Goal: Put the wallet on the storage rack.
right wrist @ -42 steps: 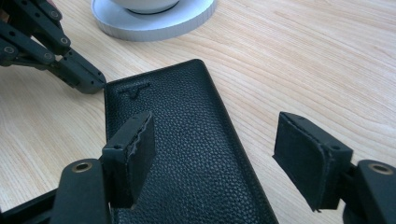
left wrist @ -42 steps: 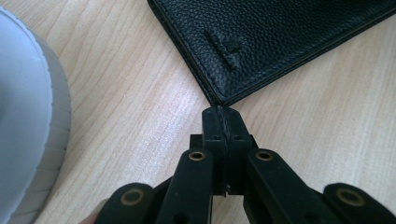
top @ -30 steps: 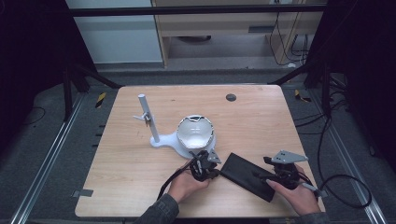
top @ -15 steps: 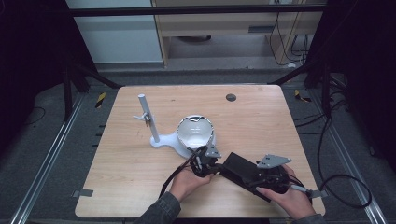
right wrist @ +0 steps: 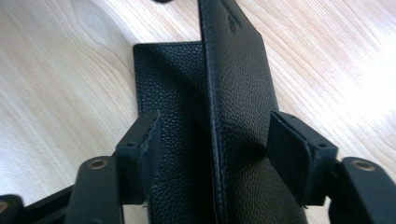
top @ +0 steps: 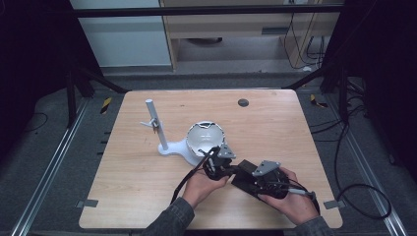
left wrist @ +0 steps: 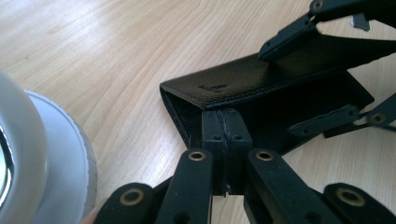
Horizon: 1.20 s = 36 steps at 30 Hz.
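On the wooden bench [top: 128,196], a white stand [top: 156,129] with an upright post sits left of centre. Just right of it is a white bowl [top: 205,137] on the same base. Near of the bowl, the left hand-held gripper [top: 222,164] has its jaws pressed together on the left edge of a black leather wallet [top: 246,180]; the left gripper view shows them clamping one flap [left wrist: 233,81] at the fold. The wallet lies partly opened on the near right part of the bench. The right hand-held gripper [top: 263,179] is spread, its jaws straddling the raised flap [right wrist: 238,93] from both sides.
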Available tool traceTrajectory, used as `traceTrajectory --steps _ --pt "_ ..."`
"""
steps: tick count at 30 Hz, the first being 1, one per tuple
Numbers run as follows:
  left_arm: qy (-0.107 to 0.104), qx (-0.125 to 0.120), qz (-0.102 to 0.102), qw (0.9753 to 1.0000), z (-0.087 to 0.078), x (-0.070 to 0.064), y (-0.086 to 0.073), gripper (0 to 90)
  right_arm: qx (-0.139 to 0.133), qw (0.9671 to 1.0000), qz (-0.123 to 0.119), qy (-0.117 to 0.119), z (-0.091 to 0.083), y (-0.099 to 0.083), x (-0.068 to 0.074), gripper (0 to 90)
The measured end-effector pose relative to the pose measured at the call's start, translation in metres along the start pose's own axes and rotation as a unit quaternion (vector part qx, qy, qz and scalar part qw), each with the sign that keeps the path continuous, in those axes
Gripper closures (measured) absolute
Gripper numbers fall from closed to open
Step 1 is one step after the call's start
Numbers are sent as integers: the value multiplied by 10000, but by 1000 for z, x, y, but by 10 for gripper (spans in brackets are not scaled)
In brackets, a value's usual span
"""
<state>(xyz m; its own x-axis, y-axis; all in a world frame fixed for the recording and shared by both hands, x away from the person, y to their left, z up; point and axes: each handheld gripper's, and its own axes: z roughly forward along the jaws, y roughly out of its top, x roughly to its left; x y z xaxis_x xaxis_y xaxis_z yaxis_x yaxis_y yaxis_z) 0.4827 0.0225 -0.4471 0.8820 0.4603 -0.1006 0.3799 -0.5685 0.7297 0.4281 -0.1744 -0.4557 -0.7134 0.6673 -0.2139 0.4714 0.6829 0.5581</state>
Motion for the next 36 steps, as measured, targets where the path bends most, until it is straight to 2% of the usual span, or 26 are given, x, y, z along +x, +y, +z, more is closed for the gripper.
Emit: traceTrajectory --steps 1,2,4,5,6,8,10,11,12,16,19,20,21,25,30,33,36 --pt "9 -15 -11 10000 0 0 2 896 0 10000 0 0 0 0 0 372" --pt "-3 -35 -21 10000 0 0 3 896 53 9999 -71 -107 1 2 1 414" --pt "-22 -45 -43 10000 0 0 6 896 87 9997 -116 -170 1 3 1 445" --pt "-20 -49 -35 10000 0 1 6 896 136 9990 -253 -352 1 4 1 541" --pt "-21 -52 -51 10000 0 1 7 896 136 9990 -253 -352 1 4 1 541" --pt "-27 -49 -89 9999 0 1 7 896 171 9982 -328 -479 1 5 -1 661" --pt "15 -51 -92 9999 -2 1 6 892 178 9975 -417 -550 -1 6 -3 730" --pt "27 -46 -89 9999 -3 1 5 886 172 9970 -484 -576 -1 6 -3 759" --pt "35 -38 -94 9999 -5 1 5 866 119 9956 -619 -689 -6 7 -6 826" --pt "142 -16 -75 9999 -17 -1 1 813 64 9956 -643 -677 -16 8 -13 842" --pt "241 -30 -24 9997 -25 -3 0 669 -62 9960 -611 -643 -28 6 -19 843" --pt "229 -51 -14 9997 -28 -3 0 591 -223 9961 -580 -621 -37 5 -22 844" --pt "238 -92 0 9997 -30 -3 0 591 -223 9961 -580 -621 -37 5 -22 844" --pt "153 -318 -5 9994 -37 -4 0 417 -589 9952 -529 -575 -55 3 -26 845" --pt "86 -522 18 9986 -40 -5 4 307 -966 9920 -599 -554 -73 4 -27 845" --pt "-3 -576 44 9983 -41 -6 5 277 -1174 9899 -591 -532 -81 5 -28 845" --pt "-15 -557 173 9983 -42 -8 8 262 -1375 9874 -602 -503 -90 6 -29 846"
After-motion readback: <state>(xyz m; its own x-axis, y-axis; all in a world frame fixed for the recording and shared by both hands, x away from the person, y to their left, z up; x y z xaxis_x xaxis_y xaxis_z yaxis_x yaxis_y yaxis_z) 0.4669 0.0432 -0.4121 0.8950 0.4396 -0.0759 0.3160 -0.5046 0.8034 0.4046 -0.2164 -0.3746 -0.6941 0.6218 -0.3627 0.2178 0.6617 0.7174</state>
